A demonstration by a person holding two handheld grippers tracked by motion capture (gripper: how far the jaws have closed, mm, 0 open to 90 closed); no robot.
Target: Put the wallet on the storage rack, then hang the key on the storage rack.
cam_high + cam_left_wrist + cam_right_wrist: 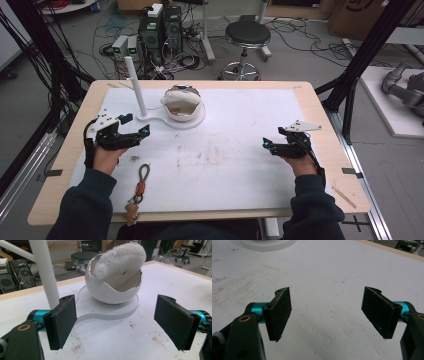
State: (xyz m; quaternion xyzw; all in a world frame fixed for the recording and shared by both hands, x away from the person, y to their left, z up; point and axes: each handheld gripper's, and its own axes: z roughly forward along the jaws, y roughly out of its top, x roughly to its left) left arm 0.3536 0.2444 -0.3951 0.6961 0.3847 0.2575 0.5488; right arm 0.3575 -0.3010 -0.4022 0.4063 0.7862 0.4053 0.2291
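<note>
A white egg-shaped bowl (183, 113) with a silvery rim stands on a flat white base (196, 121) at the back middle of the table. A white fluffy zip pouch (181, 97) lies in it. A white upright rod (136, 82) rises from the base's left end. My left gripper (143, 131) hovers front left of the base, open and empty. In the left gripper view the bowl (112, 293) and the pouch (120, 257) sit just beyond my open left gripper (118, 320), with the rod (45, 272) to the left. My right gripper (266, 144) rests at the right, open (329, 315) over bare mat.
A loop of cord with a red piece and a beige end (141, 185) lies at the table's front left, over the edge. A stained white mat (240, 170) covers the wooden table. Behind the table stand a stool (246, 35) and computer cases (160, 30) among cables.
</note>
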